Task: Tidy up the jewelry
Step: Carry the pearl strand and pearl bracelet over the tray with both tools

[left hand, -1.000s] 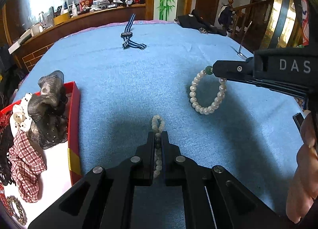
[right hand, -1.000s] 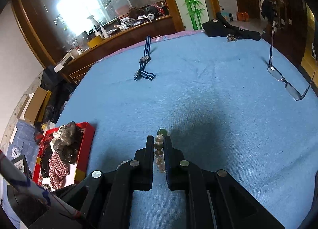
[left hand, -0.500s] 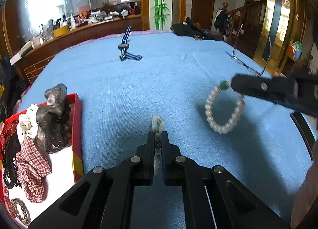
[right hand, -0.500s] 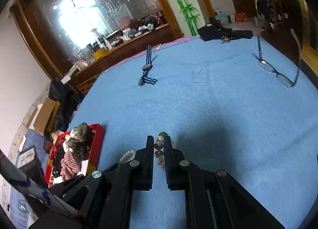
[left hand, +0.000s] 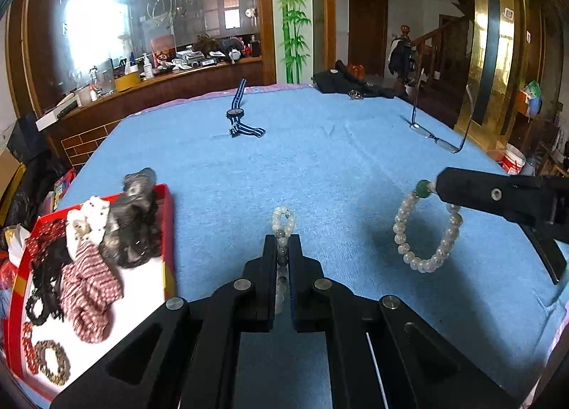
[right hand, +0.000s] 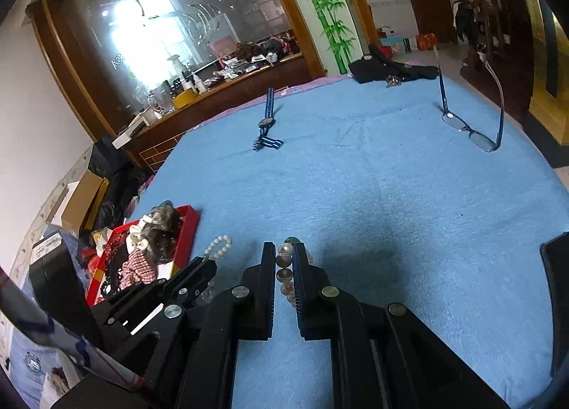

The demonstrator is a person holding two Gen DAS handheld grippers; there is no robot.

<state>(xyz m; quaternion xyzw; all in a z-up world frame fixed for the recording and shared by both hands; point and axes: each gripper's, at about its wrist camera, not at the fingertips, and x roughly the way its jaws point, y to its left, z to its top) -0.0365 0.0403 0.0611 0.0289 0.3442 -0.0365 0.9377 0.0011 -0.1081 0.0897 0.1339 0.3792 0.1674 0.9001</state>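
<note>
Blue terry cloth point(left hand: 320, 167) covers the whole table, with a dark wood counter and a mirrored wall behind it.

Nearest, between the jaws of the left gripper point(left hand: 281, 249), a bracelet of pale round beads with a few grey ones point(left hand: 283, 231) is pinched flat; its free loop pokes out just ahead of the tips, and the jaws stand nearly closed on it. To the left of these jaws sits a red-rimmed tray with a white floor point(left hand: 170, 231), holding checked and dark fabric scrunchies and some beaded bands.

To the right of them, the right gripper point(left hand: 439, 186) grips a white pearl bracelet with one green bead point(left hand: 423, 242) by its top, beside the green bead, and the loop hangs free above the cloth. In its own view the right gripper point(right hand: 283, 259) shows jaws almost shut with beads stacked in the narrow gap.

Farther ahead lie a blue-and-white striped strap watch point(left hand: 237, 121) and, off to the right, a pair of thin-framed glasses point(left hand: 435, 135), both well apart from the jaws.

Both bracelets look light and limp, probably strung on elastic, with hard, smooth beads that could roll under a pad. Gripping across two strands, as both jaws do, seems safest; pinching a single bead would likely slip.
</note>
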